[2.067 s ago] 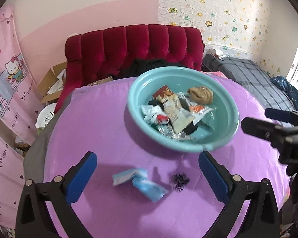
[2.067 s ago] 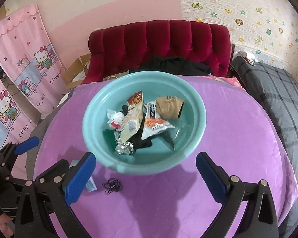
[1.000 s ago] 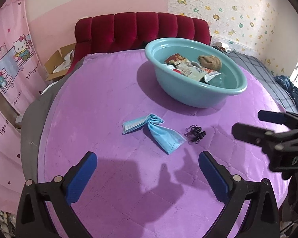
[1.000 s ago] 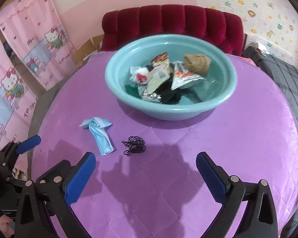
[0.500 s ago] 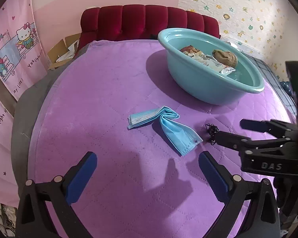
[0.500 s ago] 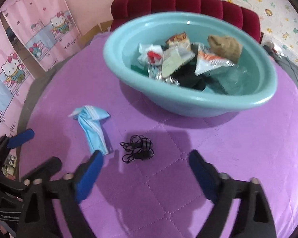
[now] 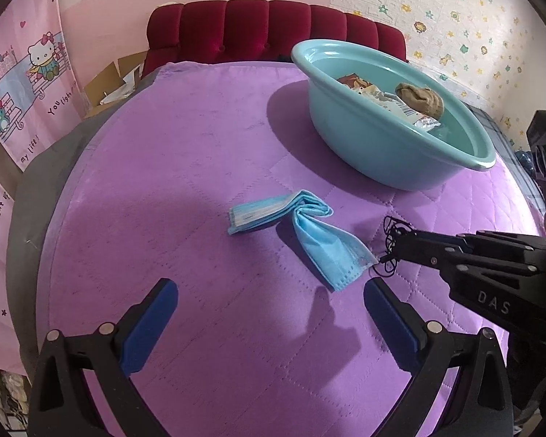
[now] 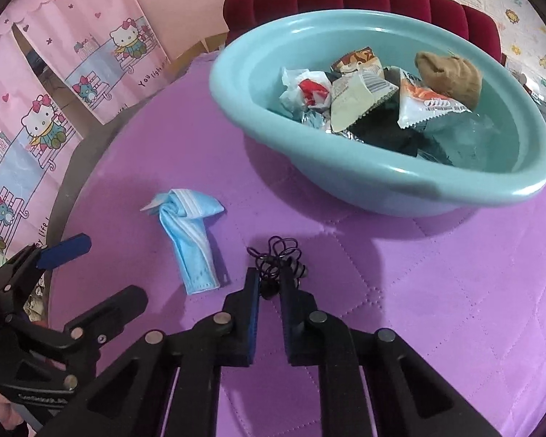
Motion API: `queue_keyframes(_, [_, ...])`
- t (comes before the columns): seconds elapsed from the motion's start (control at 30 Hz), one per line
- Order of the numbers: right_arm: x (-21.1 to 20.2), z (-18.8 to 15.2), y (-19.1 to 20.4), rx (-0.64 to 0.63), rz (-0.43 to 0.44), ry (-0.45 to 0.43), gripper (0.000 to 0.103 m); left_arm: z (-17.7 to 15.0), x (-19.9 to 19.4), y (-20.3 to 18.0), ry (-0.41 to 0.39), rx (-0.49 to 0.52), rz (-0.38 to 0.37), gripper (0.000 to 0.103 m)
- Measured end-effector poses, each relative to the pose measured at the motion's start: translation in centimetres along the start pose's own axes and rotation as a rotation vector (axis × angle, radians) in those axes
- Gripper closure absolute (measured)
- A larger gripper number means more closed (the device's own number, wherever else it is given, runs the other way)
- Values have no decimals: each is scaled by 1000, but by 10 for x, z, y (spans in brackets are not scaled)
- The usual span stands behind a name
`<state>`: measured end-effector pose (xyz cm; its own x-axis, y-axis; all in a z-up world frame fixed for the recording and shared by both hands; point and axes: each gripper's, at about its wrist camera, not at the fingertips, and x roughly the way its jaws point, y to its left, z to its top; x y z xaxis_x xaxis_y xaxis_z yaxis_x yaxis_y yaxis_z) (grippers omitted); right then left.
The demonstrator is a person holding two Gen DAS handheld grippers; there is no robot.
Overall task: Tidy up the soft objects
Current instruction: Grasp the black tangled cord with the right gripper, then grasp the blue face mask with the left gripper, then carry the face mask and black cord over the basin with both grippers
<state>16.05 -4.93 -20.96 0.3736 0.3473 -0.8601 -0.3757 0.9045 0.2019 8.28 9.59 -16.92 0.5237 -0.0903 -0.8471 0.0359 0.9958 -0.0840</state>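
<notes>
A crumpled blue face mask [image 7: 302,229] [image 8: 191,233] lies on the purple quilted cover [image 7: 185,167]. Just right of it lies a tangle of black hair ties [image 8: 276,255] [image 7: 391,235]. My right gripper [image 8: 270,284] is down on the cover with its jaws closed to a narrow gap around the near part of the tangle. My left gripper [image 7: 269,309] is open and empty, hovering just short of the mask. A teal basin [image 8: 382,178] [image 7: 382,153] behind holds snack wrappers, a dark cloth and a brown sock [image 8: 449,73].
A red tufted headboard [image 7: 265,32] stands behind the purple cover. Pink Hello Kitty curtains [image 8: 54,83] hang at the left, with cardboard boxes [image 7: 113,80] on the floor. A grey plaid bed lies at the far right.
Both grippers dropped lower and closer to the cover. My right gripper moved onto the black hair ties and closed from wide open to a narrow gap around them. My left gripper stayed open.
</notes>
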Motion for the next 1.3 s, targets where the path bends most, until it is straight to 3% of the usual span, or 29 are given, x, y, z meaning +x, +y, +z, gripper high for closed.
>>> queue_keyframes(0.47, [-29, 1, -14, 21, -19, -10, 94, 26, 21, -16, -5, 12, -19, 0])
queue_keyframes(0.87, [-47, -3, -36, 64, -15, -36, 94, 37, 55, -27, 62, 39, -9, 0])
queue_keyframes(0.93, [-47, -2, -37, 70, -17, -37, 94, 35, 58, -28, 78, 39, -14, 13])
queue_keyframes(0.97, [-48, -2, -38, 72, -17, -38, 94, 34, 59, -29, 88, 39, -15, 30])
queue_keyframes(1.0, [-50, -3, -38, 73, -18, -39, 94, 34, 59, -30, 94, 45, 0, 40])
queue_keyframes(1.03, [-50, -3, -36, 73, -18, -39, 94, 33, 59, -31, 99, 57, 5, 43])
queue_keyframes(1.07, [-51, -3, -36, 73, -17, -39, 94, 31, 58, -32, 101, 70, -21, 62])
queue_keyframes(1.1, [-51, -4, -36, 75, -16, -40, 94, 31, 56, -32, 104, 72, -43, 91])
queue_keyframes(1.3, [-56, -6, -35, 81, -16, -53, 94, 26, 48, -31, 99, 69, -69, 92])
